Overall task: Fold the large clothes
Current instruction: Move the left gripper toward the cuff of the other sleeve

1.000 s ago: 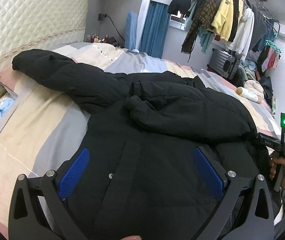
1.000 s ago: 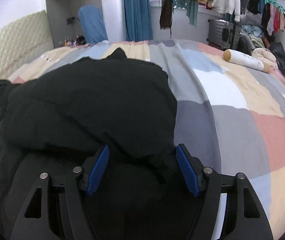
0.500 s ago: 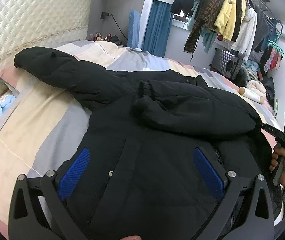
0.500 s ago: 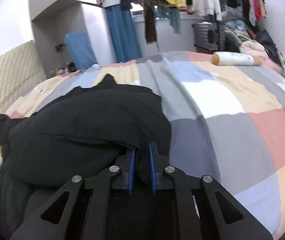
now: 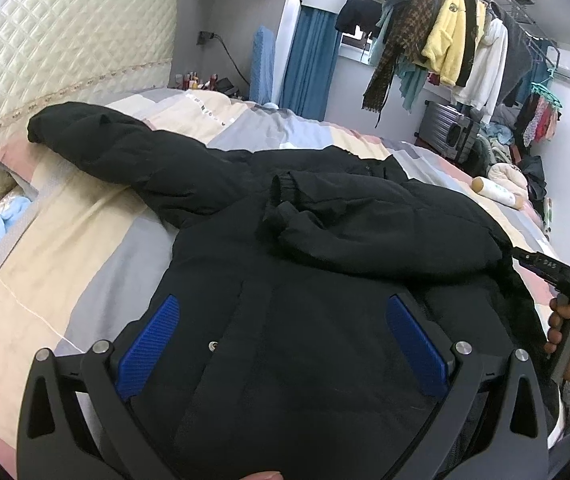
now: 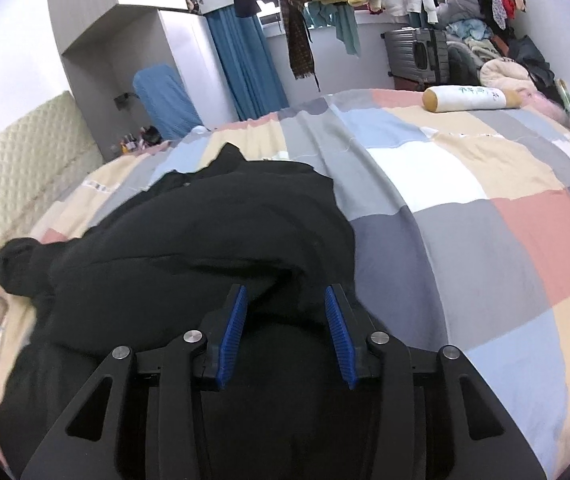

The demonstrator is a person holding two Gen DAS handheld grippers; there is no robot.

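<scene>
The bed (image 6: 465,216) with its patchwork cover carries the black padded jacket (image 5: 285,320), spread beneath and ahead of both sets of fingers — one sleeve stretched far out beyond the left fingers, the other folded across the chest. The left gripper (image 5: 285,340) hangs over the jacket's front, fingers spread wide, gripping nothing. The right gripper (image 6: 287,320) is opening, black fabric bunched between its blue pads (image 6: 233,328) — no longer pinched.
</scene>
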